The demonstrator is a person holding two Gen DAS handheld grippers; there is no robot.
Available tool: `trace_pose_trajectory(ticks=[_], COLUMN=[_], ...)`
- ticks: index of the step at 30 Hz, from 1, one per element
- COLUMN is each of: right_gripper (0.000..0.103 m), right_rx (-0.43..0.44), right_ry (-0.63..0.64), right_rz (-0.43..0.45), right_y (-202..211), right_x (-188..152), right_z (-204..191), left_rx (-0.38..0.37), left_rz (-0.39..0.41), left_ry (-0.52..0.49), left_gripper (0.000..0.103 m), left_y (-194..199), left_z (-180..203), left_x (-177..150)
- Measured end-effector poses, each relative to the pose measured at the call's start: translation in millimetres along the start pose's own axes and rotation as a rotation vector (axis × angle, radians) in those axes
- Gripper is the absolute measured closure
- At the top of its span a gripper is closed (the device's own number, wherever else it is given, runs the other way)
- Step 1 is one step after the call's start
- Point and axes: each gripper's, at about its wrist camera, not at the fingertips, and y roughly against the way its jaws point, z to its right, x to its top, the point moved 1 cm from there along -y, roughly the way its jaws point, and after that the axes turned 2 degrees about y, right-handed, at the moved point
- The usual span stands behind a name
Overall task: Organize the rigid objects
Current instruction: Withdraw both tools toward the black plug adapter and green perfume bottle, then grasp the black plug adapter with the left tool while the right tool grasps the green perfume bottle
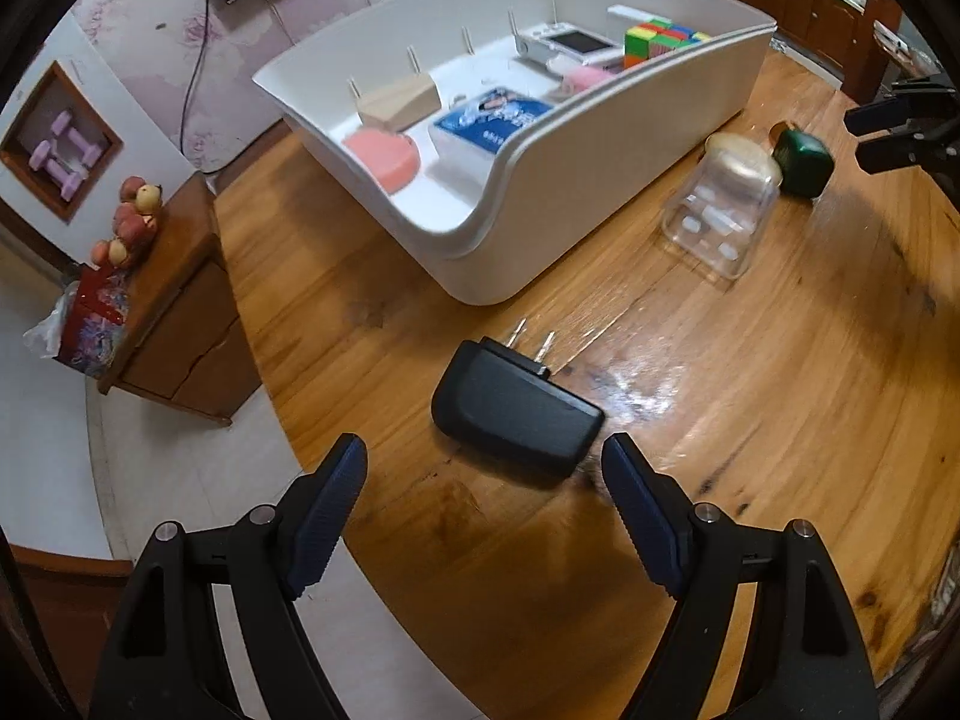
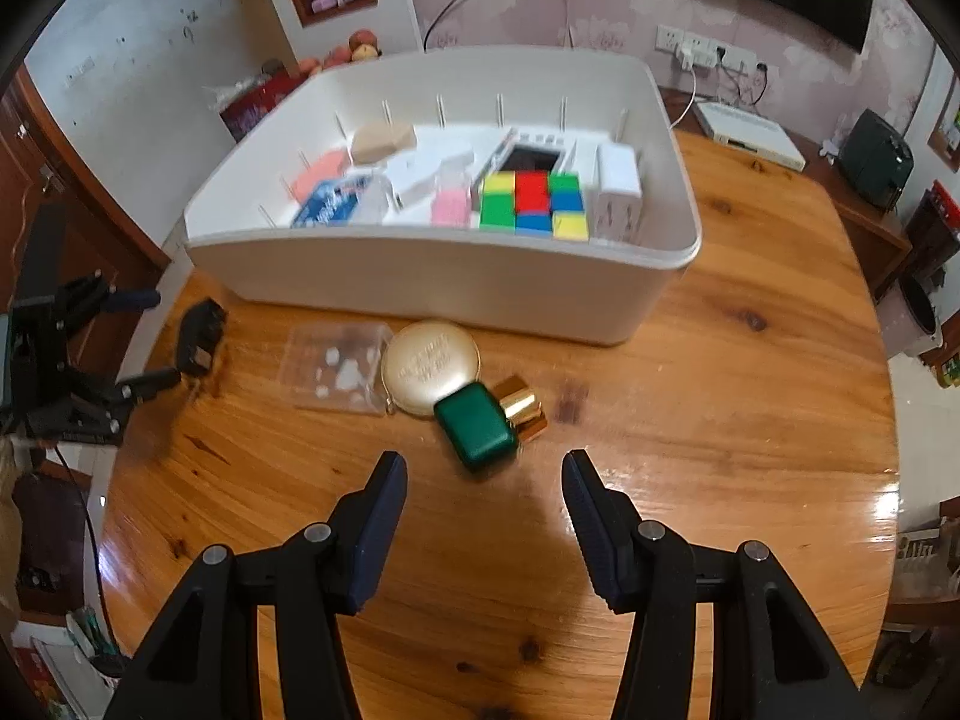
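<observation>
A black plug adapter [image 1: 516,414] lies on the wooden table, just ahead of my open, empty left gripper [image 1: 483,468]; it also shows in the right wrist view [image 2: 201,336]. A green perfume bottle with a gold cap [image 2: 480,426] lies just ahead of my open, empty right gripper [image 2: 485,474]; it shows in the left wrist view too [image 1: 801,159]. Beside it lie a round gold tin [image 2: 429,369] and a clear plastic box [image 2: 336,369]. A white bin [image 2: 600,300] behind them holds a colour cube [image 2: 534,204], a blue pack [image 1: 492,120] and several other items.
The round wooden table [image 2: 720,420] drops off at its left edge, next to a low wooden cabinet with fruit [image 1: 174,300]. The left gripper shows at the left of the right wrist view [image 2: 144,339]. A white router [image 2: 750,132] sits on the table behind the bin.
</observation>
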Motion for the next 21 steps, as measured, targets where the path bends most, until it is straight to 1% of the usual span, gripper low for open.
trace_pose_trajectory(ticks=[3,7,11,15,17,21], right_gripper=[0.048,0.048,0.048,0.048,0.048,0.048], right_rx=[0.001,-0.005,0.001,0.015,0.028,0.053], right_ry=[-0.002,-0.002,-0.011,-0.005,0.007,0.032], right_rz=[-0.024,-0.04,-0.052,-0.054,-0.049,-0.028], right_y=[-10,-20,-28,-35,-37,-39], right_x=[-4,-8,-9,-11,-11,-11], right_z=[1,4,9,11,11,12], left_rx=[-0.033,-0.046,-0.074,-0.087,-0.095,-0.12], left_rz=[-0.001,-0.009,0.006,0.012,0.016,0.024], left_ry=[-0.019,-0.035,-0.022,-0.009,0.001,0.031], left_gripper=[0.021,0.021,0.025,0.026,0.026,0.031], left_y=[-7,-15,-16,-18,-19,-19], left_z=[-1,1,-2,-2,-3,-6], left_x=[1,4,7,11,12,11])
